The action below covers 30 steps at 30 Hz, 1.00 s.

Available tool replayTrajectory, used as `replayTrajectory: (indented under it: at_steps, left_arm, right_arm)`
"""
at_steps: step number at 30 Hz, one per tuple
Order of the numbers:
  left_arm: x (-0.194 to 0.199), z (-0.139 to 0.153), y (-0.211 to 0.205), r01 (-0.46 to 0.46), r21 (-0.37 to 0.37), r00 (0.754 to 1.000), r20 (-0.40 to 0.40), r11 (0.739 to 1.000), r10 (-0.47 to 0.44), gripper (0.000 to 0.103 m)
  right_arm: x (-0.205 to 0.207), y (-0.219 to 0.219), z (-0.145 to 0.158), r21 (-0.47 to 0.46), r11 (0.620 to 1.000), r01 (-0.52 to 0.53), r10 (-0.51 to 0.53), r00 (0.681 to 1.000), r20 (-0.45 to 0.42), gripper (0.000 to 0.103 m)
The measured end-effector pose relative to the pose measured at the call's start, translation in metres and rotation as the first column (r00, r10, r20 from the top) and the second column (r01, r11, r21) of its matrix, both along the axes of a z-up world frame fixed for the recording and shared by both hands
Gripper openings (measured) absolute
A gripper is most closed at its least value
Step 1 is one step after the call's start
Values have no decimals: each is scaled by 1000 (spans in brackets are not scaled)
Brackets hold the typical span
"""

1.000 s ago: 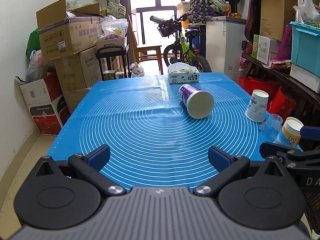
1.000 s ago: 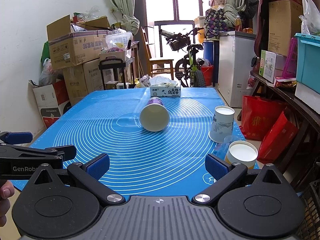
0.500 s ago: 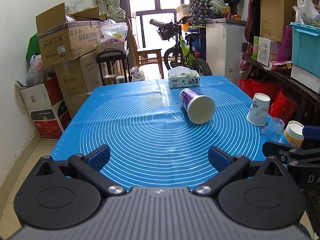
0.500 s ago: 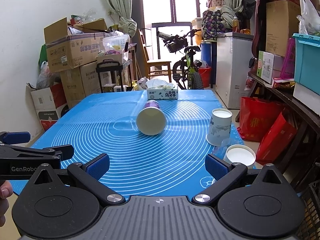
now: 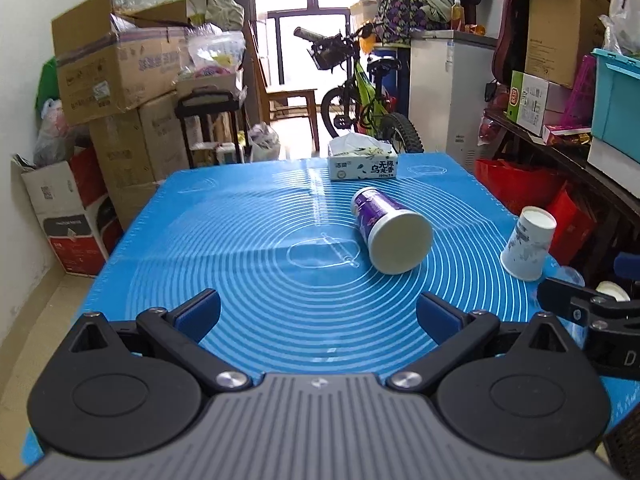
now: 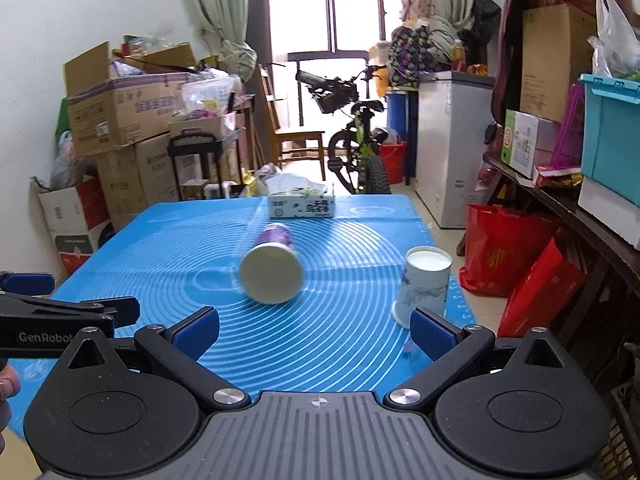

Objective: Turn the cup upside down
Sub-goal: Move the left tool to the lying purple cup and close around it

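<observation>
A purple and white paper cup (image 5: 390, 236) lies on its side near the middle of the blue mat (image 5: 248, 240), its wide end toward me; it also shows in the right wrist view (image 6: 272, 264). A white patterned cup (image 5: 527, 249) stands upside down at the mat's right edge, also in the right wrist view (image 6: 423, 284). My left gripper (image 5: 318, 312) is open and empty, short of the mat's near edge. My right gripper (image 6: 314, 330) is open and empty, near the white cup.
A tissue box (image 5: 362, 164) sits at the mat's far end. A clear plastic cup (image 5: 570, 276) and another cup top (image 5: 610, 290) sit at the mat's right edge. Boxes stand left, a bicycle behind, shelves and red bags right.
Both grippers have risen and drawn back a little, so the table sits lower and farther in both views. The cups have not moved. Both grippers stay open.
</observation>
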<state>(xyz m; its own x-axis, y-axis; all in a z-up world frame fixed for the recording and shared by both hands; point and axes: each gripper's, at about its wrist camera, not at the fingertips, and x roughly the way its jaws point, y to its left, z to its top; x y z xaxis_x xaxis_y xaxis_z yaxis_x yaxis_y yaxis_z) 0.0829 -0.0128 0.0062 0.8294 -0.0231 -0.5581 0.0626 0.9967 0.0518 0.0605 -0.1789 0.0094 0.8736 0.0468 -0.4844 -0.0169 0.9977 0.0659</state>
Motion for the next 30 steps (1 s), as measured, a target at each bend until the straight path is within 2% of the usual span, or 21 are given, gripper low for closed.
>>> replayTrajectory:
  at_steps: [4,10,15,22,26,30]
  left_arm:
    - [31,-1,-2,-2,-39,999,-53,999,0,102]
    - [72,-1,-7,-12,-71,997,-71,997,7,102]
    - [115,0,-19,-10,-96,995,-102,995,0,102]
    - [167,-9,-47,3,-91,986,-163,996,-18,102]
    - [195,-25,-57,-2,-110,970,-242,994,-25,102]
    - [216,-42,-65,-10,-80,947,-322,997,-16,102]
  right_arm:
    - [29,-11,-2,-4,1000,18,-18,999,-39,103]
    - [72,-27,-3,-4,1000,18,-18,997,-80,103]
    - [97,-30,-4,-49,999,10,-14,996,-86,103]
    - [124,-41,-15,-79,996,37,-46,993,-107,103]
    - [131,-49,-21,-75,996,48,-56,992,-110,103]
    - [135,-50,-25,-80,995,55,-64,992,-106,103]
